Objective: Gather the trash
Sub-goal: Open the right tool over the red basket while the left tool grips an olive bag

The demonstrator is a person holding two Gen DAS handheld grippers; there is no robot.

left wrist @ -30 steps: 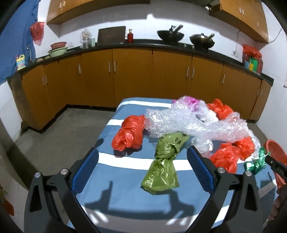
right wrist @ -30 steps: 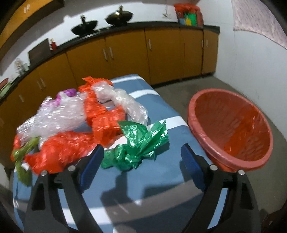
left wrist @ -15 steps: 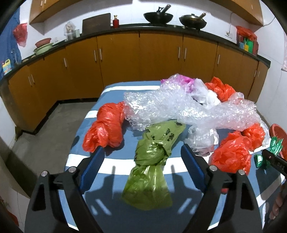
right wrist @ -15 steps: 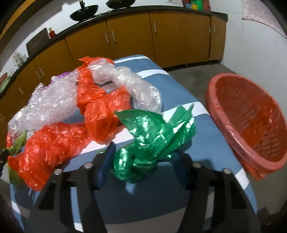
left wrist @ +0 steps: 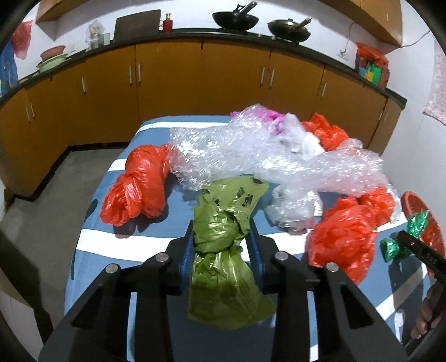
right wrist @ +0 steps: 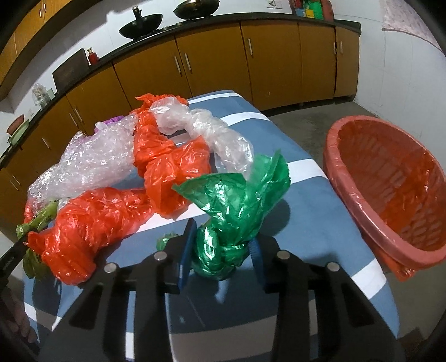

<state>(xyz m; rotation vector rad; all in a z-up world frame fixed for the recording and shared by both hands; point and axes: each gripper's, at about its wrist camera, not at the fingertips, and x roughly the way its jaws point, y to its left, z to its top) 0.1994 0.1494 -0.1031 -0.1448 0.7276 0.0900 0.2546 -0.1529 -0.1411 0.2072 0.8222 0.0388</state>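
My left gripper [left wrist: 221, 245] is shut on an olive green plastic bag [left wrist: 223, 236] lying on the blue striped table [left wrist: 92, 242]. My right gripper [right wrist: 221, 250] is shut on a shiny green plastic bag [right wrist: 237, 206] and holds it lifted above the table [right wrist: 320, 236]; the bag and gripper also show at the right edge of the left wrist view [left wrist: 401, 242]. A red basket [right wrist: 390, 189] lined with red plastic stands on the floor right of the table.
Red bags [left wrist: 139, 181] [left wrist: 343, 236] [right wrist: 92, 225] [right wrist: 170, 172], bubble wrap [left wrist: 251, 150] and a clear bag [right wrist: 211, 133] lie on the table. Brown cabinets [left wrist: 195, 78] with woks [left wrist: 235, 19] line the back wall. Bare floor [left wrist: 41, 189] is left of the table.
Both grippers moved forward and closed, the left on the olive bag, the right on the shiny green bag. The right one has lifted its bag off the table.
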